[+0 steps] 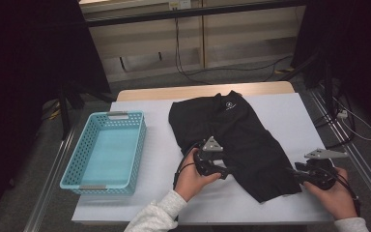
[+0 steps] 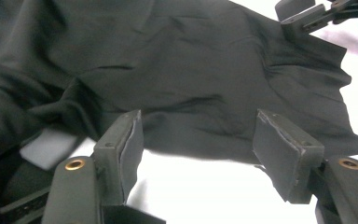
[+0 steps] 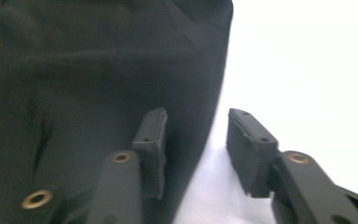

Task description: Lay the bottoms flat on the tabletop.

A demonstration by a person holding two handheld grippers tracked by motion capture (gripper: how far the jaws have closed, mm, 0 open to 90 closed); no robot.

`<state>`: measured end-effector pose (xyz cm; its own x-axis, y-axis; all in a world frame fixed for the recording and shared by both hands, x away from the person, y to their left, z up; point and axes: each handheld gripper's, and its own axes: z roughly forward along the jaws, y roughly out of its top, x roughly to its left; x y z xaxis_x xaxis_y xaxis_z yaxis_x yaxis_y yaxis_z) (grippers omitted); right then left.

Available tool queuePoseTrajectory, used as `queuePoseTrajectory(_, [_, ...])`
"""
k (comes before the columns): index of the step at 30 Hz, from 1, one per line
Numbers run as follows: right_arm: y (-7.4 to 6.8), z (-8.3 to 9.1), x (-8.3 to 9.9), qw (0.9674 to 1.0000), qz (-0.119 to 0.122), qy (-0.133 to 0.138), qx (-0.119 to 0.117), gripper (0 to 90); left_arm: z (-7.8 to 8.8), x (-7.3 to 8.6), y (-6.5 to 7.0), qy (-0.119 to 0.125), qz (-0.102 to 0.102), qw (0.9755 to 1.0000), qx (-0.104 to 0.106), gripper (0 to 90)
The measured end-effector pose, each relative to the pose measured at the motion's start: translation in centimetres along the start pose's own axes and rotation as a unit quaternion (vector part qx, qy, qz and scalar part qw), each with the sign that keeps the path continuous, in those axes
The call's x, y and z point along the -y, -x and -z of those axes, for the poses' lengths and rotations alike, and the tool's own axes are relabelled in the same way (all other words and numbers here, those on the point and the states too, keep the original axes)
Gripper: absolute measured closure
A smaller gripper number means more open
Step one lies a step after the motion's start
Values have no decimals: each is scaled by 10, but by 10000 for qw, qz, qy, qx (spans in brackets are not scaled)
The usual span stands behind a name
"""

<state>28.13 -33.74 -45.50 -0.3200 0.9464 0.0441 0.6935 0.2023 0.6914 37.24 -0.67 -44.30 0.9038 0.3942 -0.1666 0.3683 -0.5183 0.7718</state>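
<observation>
Garment (image 1: pixel 241 140): black, soft, limp, light; lies near table (image 1: pixel 299 111) centre toward near right corner. Left gripper (image 2: pixel 198 140) jaws apart at hem; right gripper (image 3: pixel 196 140) jaws apart astride side edge. Best pinched at hem corners.

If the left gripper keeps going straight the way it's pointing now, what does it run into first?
Most likely the near edge of the black garment. The left gripper has open jaws over bare white table cover, and the dark fabric lies directly ahead. How much gap remains is hard to judge.
</observation>
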Motion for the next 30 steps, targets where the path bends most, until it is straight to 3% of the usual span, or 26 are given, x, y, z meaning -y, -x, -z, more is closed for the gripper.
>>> queuePoseTrajectory(2, [2,0,1,10000,-17,58,20,675,-3,0,1,-21,-13,10000,36,344])
queuePoseTrajectory(3, [3,-1,1,10000,-21,76,-24,756,-4,0,1,-26,-5,10000,40,348])
queuePoseTrajectory(4, [4,-1,0,9998,-49,52,-211,839,-5,0,2,-62,-36,10000,61,352])
queuePoseTrajectory(6, [4,-3,0,9989,-90,57,-448,891,-8,0,4,-74,-48,9999,117,378])
queuePoseTrajectory(8, [3,-4,-4,9992,-19,62,-393,896,-11,-1,8,-73,-87,9998,145,378])
queuePoseTrajectory(11, [5,-4,-9,9993,-95,257,-258,898,-18,-1,12,-66,-73,9997,215,391])
queuePoseTrajectory(15, [6,-8,-11,9993,-122,189,-294,898,-27,-1,16,-141,-202,9995,204,413])
queuePoseTrajectory(23, [4,-13,-9,9995,-56,141,-284,893,-36,2,14,-173,-341,9993,-62,424])
queuePoseTrajectory(25, [5,-14,-9,9995,-62,137,-294,893,-37,1,15,-183,-410,9990,-87,473])
queuePoseTrajectory(28, [4,-14,-10,9995,-56,137,-290,893,-35,0,17,-341,-328,9989,28,714])
queuePoseTrajectory(30, [4,-14,-10,9995,-37,133,-300,895,-35,0,18,-364,-364,9987,40,781])
